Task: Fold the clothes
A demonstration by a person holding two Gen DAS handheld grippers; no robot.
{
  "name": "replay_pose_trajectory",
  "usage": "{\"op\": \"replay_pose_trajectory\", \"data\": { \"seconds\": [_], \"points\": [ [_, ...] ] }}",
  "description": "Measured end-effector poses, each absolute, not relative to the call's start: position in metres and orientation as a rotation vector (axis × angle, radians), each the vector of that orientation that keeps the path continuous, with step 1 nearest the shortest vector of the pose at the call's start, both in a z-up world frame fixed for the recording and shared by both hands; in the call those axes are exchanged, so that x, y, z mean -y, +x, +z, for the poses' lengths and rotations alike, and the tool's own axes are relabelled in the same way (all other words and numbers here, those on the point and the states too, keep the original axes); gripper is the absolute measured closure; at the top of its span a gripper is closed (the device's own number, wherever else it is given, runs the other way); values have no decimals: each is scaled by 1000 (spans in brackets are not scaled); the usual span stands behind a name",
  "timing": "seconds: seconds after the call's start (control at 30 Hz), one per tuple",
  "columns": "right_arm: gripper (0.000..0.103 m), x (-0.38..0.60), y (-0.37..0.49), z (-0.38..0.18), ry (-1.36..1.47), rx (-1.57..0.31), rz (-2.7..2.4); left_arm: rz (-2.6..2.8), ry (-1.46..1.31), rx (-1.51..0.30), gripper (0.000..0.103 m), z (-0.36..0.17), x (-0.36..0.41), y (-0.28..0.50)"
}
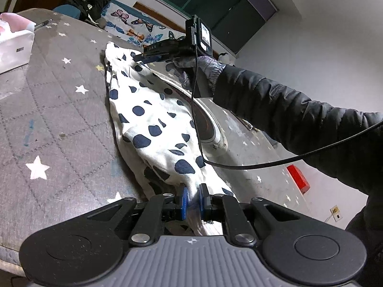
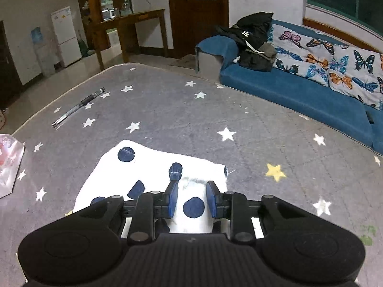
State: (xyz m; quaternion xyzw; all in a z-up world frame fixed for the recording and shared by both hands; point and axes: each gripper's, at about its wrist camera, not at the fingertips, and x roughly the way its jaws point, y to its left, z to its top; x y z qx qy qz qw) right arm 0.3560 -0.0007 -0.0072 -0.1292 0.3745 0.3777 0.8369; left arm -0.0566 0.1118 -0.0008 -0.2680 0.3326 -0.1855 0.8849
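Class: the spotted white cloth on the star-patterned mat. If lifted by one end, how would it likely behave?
The spotted cloth would probably hang limp: it already bunches where the left gripper pinches it. It looks thin, so likely light. It should drag rather than slide freely across the quilted mat.

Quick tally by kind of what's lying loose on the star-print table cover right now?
Polka-dot garment: 1
Pen: 1
White tissue pack at the edge: 1
Total: 3
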Motion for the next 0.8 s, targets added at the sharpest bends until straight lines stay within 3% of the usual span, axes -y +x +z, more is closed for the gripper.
{"op": "replay_pose_trajectory", "data": {
  "seconds": [0.43, 0.5, 0.57, 0.8],
  "points": [
    [73, -7, 363, -12, -283, -758, 786, -382, -561, -695, 92, -1, -109, -59],
    [90, -6, 361, -11, -286, -754, 791, -384, -561, -692, 92, 0, -108, -61],
    [96, -3, 361, -5, -275, -740, 786, -391, -562, -686, 92, 1, -108, -62],
    [96, 7, 371, 15, -293, -679, 710, -394, -555, -690, 93, -2, -106, -61]
  ]
}}
